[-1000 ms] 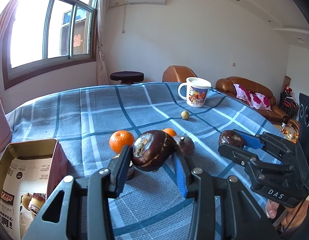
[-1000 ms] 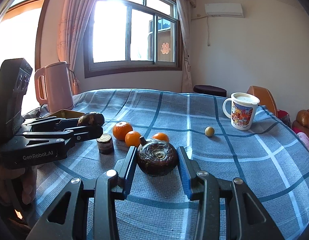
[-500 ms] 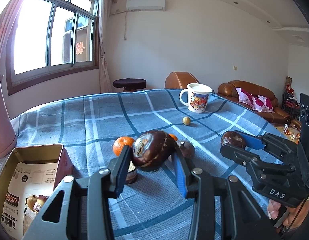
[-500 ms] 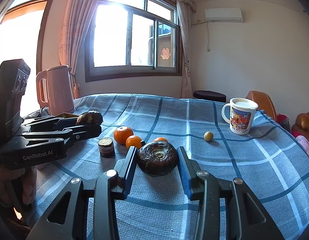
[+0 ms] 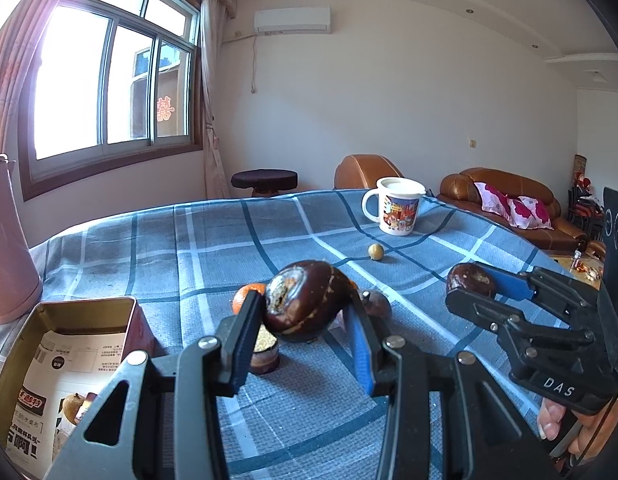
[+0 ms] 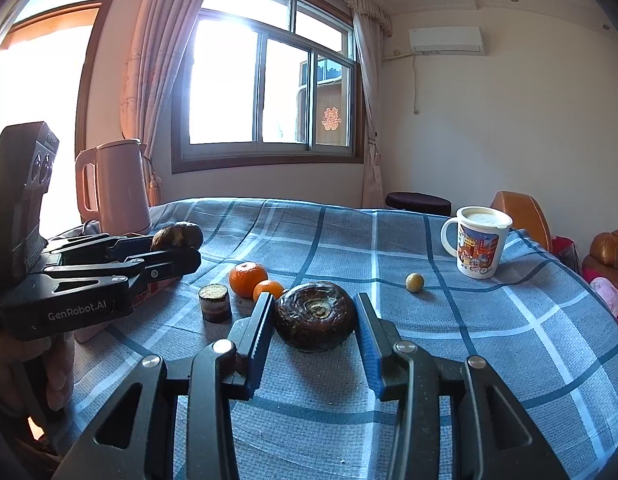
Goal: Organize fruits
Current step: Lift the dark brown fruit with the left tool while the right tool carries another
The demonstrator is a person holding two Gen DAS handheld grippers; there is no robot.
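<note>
Both grippers loaded — one dark fruit each
Left gripper clamps a dark fruit; right gripper clamps another — above the table.

Bench covered by blue plaid cloth. Lidded cartoon mug stood upright at far right of it, pink kettle at far left by the window. Round dark stool behind bench, brown leather sofa with floral cushion along wall, AC unit mounted high.
</note>
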